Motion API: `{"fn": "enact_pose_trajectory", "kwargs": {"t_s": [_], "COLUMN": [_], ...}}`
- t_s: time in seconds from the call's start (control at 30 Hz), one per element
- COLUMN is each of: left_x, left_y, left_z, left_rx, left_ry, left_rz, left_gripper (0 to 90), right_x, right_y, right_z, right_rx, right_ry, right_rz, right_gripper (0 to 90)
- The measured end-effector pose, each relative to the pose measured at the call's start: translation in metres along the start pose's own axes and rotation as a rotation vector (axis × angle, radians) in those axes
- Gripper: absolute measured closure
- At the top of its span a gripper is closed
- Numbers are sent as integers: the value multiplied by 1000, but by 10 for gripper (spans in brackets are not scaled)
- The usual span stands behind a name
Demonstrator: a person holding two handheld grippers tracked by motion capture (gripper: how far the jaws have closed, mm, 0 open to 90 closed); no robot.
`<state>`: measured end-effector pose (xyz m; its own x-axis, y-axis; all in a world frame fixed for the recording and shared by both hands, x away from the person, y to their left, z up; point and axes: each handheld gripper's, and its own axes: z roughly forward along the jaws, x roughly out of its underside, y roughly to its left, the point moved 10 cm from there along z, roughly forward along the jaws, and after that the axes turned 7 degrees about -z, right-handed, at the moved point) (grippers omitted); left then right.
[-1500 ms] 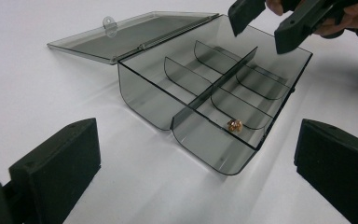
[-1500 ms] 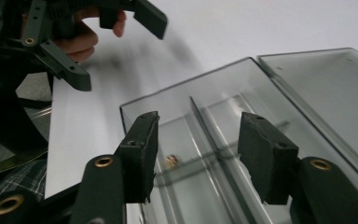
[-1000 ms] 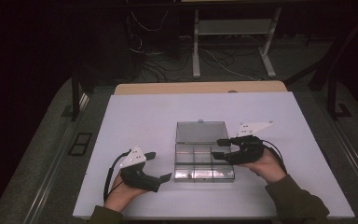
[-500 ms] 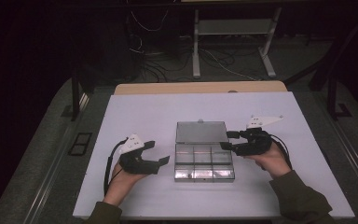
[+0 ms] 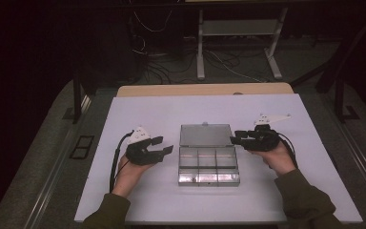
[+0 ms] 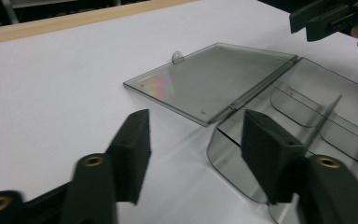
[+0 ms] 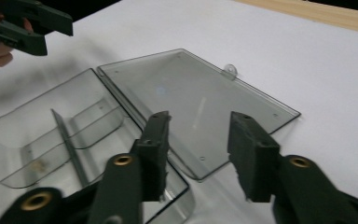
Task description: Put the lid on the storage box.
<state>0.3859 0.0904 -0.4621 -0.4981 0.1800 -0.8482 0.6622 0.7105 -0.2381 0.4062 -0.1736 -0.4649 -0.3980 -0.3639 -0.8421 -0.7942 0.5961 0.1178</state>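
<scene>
Table: we see a white top [image 5: 138,114] in a dark room; cables lie on the floor behind
Box: our clear compartment box [image 5: 208,166] lies mid-table; its lid [image 5: 205,135] is folded flat away from us
Left gripper [image 5: 166,147]: beside the box's left edge; jaws just closing, apart, nothing pinched
Right gripper [image 5: 234,138]: at the lid's right edge; jaws just closing, apart, gripping nothing

A flat white rectangular table top [image 5: 162,114] with a pale wooden strip [image 5: 205,89] along its far edge carries a clear smoky plastic compartment box [image 5: 208,164], lying open between the two grippers' fingers, its flat hinged lid [image 5: 205,135] folded back on the white surface beyond them.
</scene>
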Motion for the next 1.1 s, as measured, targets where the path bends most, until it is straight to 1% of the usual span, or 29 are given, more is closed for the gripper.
{"fn": "enact_pose_trajectory", "kwargs": {"t_s": [0.1,0.2,0.27,0.3,0.4,0.47,0.57,0.6,0.73,0.77,0.8,0.83,0.9,0.97,1.03,1.1], "left_x": [-5,-9,-12,-13,-17,-20,-24,-25,-29,-29,-29,-27,-22,-16,-11,-8], "left_y": [5,9,12,13,18,20,23,24,29,30,31,32,34,34,36,37], "left_z": [7,16,23,26,35,41,48,50,60,63,65,67,70,74,76,77], "left_rx": [-5,-9,-17,-20,-33,-33,-36,-38,-60,-65,-68,-68,-78,-84,-90,-89], "left_ry": [-2,20,23,27,37,39,50,49,59,62,62,64,87,111,139,160], "left_rz": [-9,-17,-17,-22,-32,-40,-38,-38,-34,-33,-37,-46,-50,-55,-49,-62], "left_gripper": [531,606,664,683,751,796,853,873,884,884,884,884,884,884,884,884], "right_x": [0,2,3,2,-2,0,3,4,6,7,8,8,10,14,18,22], "right_y": [-8,-15,-19,-22,-29,-32,-35,-36,-41,-43,-46,-47,-49,-51,-53,-54], "right_z": [3,7,9,11,14,17,22,23,27,28,28,29,30,32,34,35], "right_rx": [26,43,61,67,75,77,78,78,84,90,102,105,107,110,114,112], "right_ry": [6,14,45,46,30,32,41,44,51,60,67,67,68,85,97,112], "right_rz": [4,14,5,5,18,28,39,36,54,54,48,53,58,68,72,82], "right_gripper": [683,737,768,779,818,835,876,887,893,893,893,893,893,893,893,893]}}
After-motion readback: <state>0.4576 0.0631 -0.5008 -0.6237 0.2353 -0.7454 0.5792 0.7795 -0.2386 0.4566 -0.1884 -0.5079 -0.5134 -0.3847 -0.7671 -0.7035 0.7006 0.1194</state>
